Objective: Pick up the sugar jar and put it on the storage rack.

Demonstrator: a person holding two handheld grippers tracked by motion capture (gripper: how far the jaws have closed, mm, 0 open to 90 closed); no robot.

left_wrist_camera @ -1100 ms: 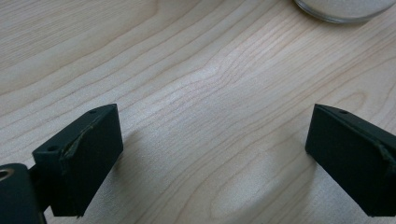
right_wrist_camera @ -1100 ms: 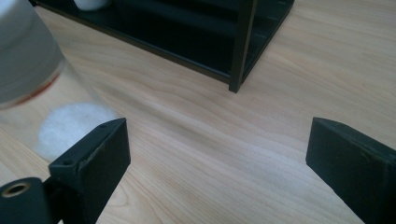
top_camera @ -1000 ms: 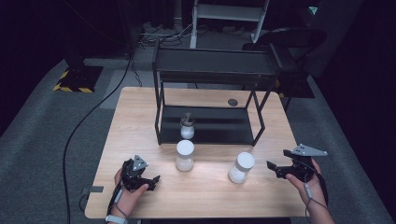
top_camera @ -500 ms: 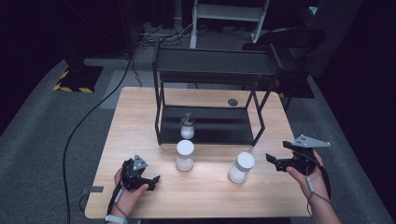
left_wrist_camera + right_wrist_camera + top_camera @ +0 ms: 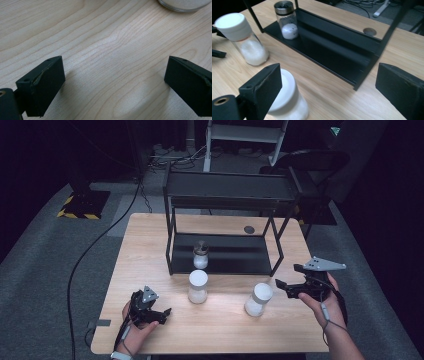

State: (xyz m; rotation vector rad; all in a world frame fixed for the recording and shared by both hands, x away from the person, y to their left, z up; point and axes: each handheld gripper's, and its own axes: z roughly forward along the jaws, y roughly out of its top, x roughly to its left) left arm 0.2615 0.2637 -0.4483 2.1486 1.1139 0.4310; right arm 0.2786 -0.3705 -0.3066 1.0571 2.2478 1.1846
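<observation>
Low at the right of the high view, the right gripper [image 5: 289,287] is hanging just beside the nearest white-capped jar [image 5: 258,299], jaws spread wide and gripping nothing. That jar is standing upright on the bench [image 5: 150,240], lower right of centre. Through the right gripper view, it is sitting behind the left jaw, not pinched. A second white-capped jar [image 5: 198,286] is standing at the middle of the frame, just in front of the black rack [image 5: 225,195]. A metal-capped jar [image 5: 200,254] is sitting on the rack's bottom shelf. Lower left, the left gripper [image 5: 162,312] is resting over bare wood, jaws open and empty.
</observation>
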